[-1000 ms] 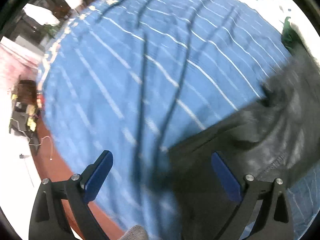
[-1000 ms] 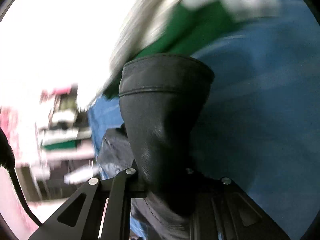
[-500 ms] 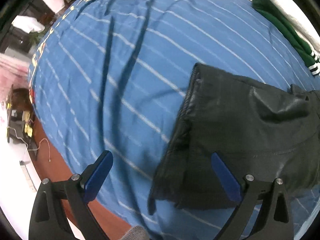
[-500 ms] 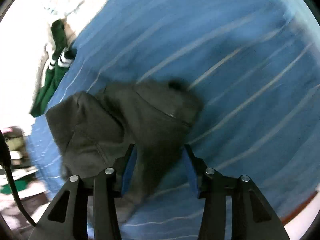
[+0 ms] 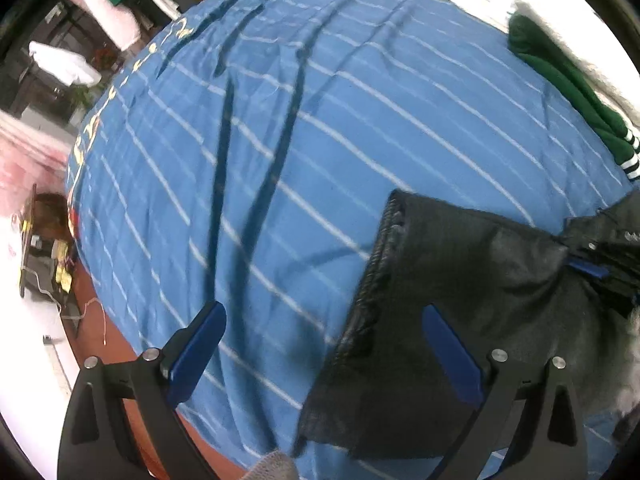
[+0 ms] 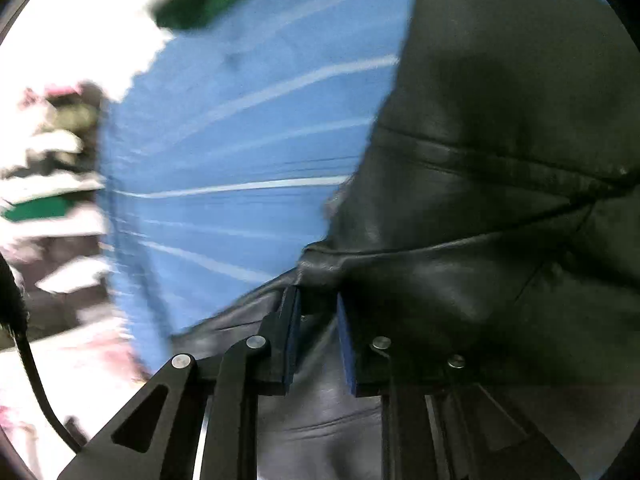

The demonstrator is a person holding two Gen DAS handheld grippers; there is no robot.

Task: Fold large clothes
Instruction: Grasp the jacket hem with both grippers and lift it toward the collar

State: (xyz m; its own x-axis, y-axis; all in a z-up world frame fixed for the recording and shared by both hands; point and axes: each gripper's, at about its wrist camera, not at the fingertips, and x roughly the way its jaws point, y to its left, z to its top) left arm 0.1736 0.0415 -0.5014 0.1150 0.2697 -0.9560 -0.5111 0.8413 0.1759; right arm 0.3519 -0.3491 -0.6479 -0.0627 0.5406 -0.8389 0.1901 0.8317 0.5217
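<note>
A black leather-like garment [image 5: 460, 280] lies on the blue striped sheet [image 5: 280, 140] at the lower right of the left wrist view. My left gripper [image 5: 324, 344] is open and empty above the sheet, its right finger over the garment's left edge. My right gripper [image 6: 316, 320] is shut on a fold of the black garment [image 6: 500, 160]. It also shows at the right edge of the left wrist view [image 5: 588, 268], pinching the garment.
A green garment with white cuff stripes [image 5: 568, 80] lies at the far right of the sheet next to white fabric. The bed's front edge and red-brown floor [image 5: 132, 360] are at the lower left. Furniture and clutter [image 5: 44, 240] stand beyond.
The right gripper dropped the garment onto the sheet, opened, then closed again on a fold of it. The left gripper stayed open while its view shifted slightly over the sheet.
</note>
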